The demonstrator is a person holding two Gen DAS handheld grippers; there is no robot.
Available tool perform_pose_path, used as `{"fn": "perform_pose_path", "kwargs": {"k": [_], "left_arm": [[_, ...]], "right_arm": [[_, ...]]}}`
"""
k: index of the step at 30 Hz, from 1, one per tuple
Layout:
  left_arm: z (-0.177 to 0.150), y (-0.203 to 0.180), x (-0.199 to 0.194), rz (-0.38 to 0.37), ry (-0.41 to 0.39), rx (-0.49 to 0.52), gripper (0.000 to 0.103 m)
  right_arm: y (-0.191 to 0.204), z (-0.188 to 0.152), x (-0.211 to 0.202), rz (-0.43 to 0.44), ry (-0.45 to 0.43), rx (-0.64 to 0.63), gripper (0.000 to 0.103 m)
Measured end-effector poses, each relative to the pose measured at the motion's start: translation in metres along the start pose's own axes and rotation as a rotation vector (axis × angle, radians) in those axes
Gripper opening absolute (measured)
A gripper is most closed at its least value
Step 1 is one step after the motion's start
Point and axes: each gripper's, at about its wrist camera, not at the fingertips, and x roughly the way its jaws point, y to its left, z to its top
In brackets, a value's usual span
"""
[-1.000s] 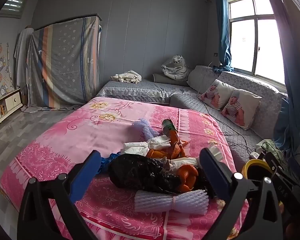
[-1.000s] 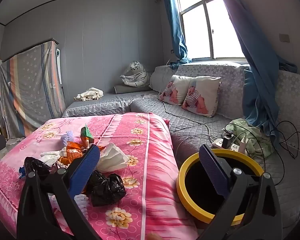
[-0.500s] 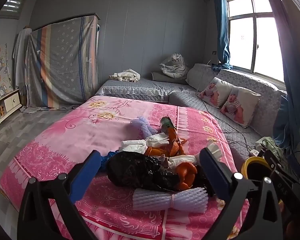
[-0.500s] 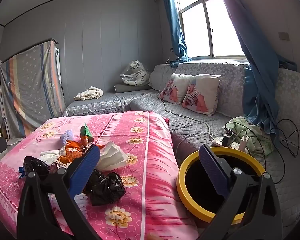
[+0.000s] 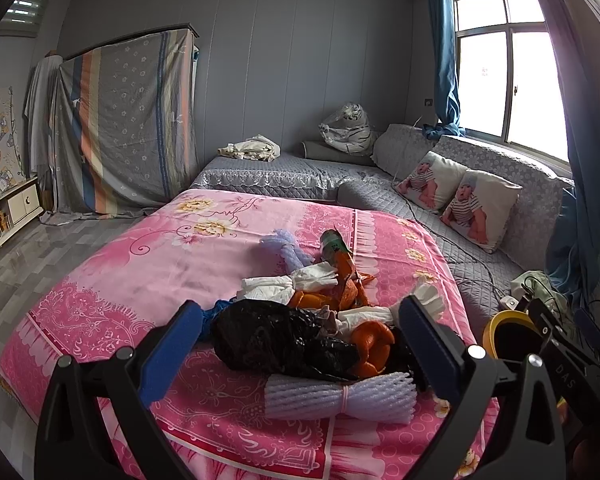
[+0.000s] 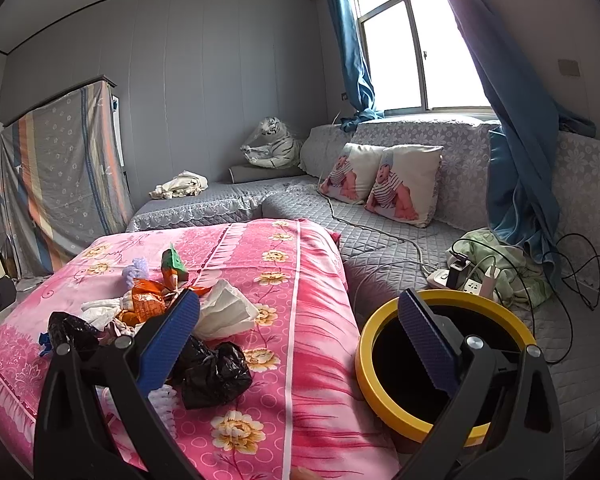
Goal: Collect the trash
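Nearest my left gripper [image 5: 300, 344], whose blue-padded jaws are spread wide and hold nothing, lies a white ribbed foam sleeve bundle [image 5: 340, 398] close to the near edge of the pink floral bedspread [image 5: 140, 272]. Just beyond it I see a crumpled black plastic bag [image 5: 272, 338] touching orange peel pieces [image 5: 370, 344] and twisted white tissues [image 5: 288, 282]. Farther off, a green-and-orange carton [image 5: 334, 246] tilts beside a lilac foam net [image 5: 288, 250]. Left of the pile, the bedspread is open up to its left edge. My right gripper [image 6: 296, 332] is likewise spread and empty, above the bed's right edge; a smaller black bag wad [image 6: 212, 372] lies near it, and a round yellow-rimmed bin [image 6: 384, 388] stands just right of the bed.
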Motion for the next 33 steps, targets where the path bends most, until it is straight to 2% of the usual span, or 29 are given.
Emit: {"fn": "perform_pose_path", "kwargs": {"k": [33], "left_arm": [[-0.0015,-0.0006,0.001,-0.004,0.008,0.002,0.095]], "right_arm": [[-0.0051,-0.0004,0.0025,-0.003,0.02,0.022,0.095]]}}
